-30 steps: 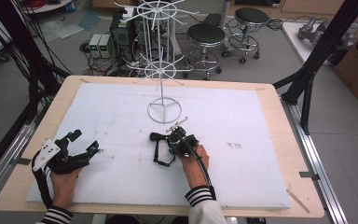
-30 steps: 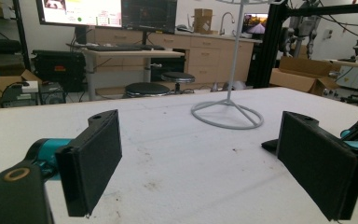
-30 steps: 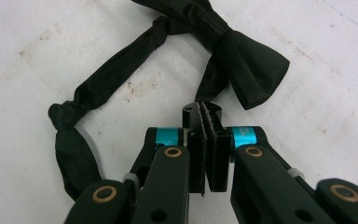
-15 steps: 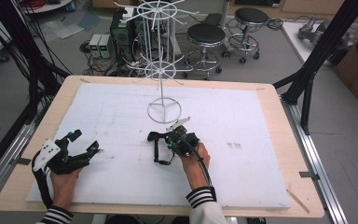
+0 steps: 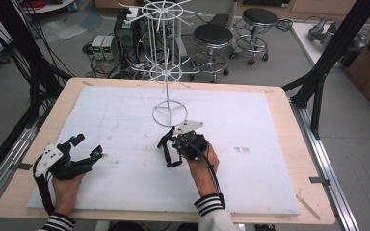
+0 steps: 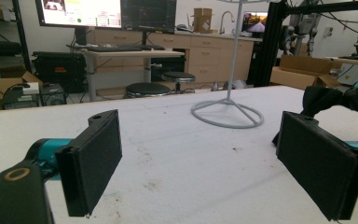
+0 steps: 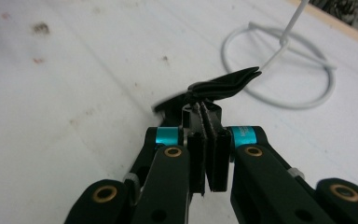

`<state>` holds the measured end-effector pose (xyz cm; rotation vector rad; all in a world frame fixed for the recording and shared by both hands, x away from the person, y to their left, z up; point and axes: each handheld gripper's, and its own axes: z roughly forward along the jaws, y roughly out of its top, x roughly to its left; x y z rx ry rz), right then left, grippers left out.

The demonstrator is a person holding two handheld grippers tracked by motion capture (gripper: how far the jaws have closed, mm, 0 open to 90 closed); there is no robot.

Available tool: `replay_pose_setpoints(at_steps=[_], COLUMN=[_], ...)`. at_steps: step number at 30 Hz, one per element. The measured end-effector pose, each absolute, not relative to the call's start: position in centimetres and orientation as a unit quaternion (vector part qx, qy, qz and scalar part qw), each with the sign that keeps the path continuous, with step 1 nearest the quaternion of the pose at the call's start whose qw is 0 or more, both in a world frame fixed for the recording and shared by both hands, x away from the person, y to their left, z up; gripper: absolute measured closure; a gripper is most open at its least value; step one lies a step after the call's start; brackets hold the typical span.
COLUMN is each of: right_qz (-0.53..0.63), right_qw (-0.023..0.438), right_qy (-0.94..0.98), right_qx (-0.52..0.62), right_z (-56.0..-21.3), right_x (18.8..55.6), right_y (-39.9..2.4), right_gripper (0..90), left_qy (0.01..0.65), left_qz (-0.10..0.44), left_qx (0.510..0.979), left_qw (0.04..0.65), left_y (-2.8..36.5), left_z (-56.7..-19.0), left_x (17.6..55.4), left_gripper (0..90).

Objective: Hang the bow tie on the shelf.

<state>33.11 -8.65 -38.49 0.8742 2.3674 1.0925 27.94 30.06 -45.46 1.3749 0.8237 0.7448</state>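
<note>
A white wire display stand (image 5: 169,114) rises from a ring base at the middle of the white mat. Just in front of that base, my right gripper (image 5: 171,142) is shut on a black strap (image 5: 166,156), which hangs in a loop to the mat. In the right gripper view the jaws (image 7: 208,116) pinch the strap (image 7: 223,84) and its folded end sticks out toward the stand's ring (image 7: 279,70). My left gripper (image 5: 89,146) rests at the mat's near left, open. Its pads (image 6: 95,158) stand wide apart with nothing between them, facing the stand (image 6: 227,113) and the strap (image 6: 324,99).
The white mat (image 5: 250,120) covers a wooden table (image 5: 296,144) with a bare rim. Black frame posts (image 5: 327,62) stand at the table's right and left. Stools (image 5: 213,36) and electronics boxes sit on the floor beyond the far edge.
The right gripper with the strap has shifted only slightly near the stand's base. The left gripper has stayed in place, still open.
</note>
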Motion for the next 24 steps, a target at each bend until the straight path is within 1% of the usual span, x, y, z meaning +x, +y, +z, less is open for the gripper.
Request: replay_pose_setpoints(at_steps=[11, 24], right_qz=[0.464, 0.503], right_qw=[0.199, 0.21], right_qy=[0.812, 0.796], right_qx=[0.293, 0.263], right_z=[-36.6, -33.7], right_x=[32.6, 32.7], right_y=[-10.2, -9.9], right_gripper=[88.6, 88.6], left_qy=[0.362, 0.362], left_qz=[0.326, 0.326], left_qx=[0.601, 0.6], left_qw=[0.634, 0.634], left_y=[30.1, 30.0], left_z=[-45.5, -45.5], left_x=[27.9, 28.0], left_gripper=[14.5, 14.5])
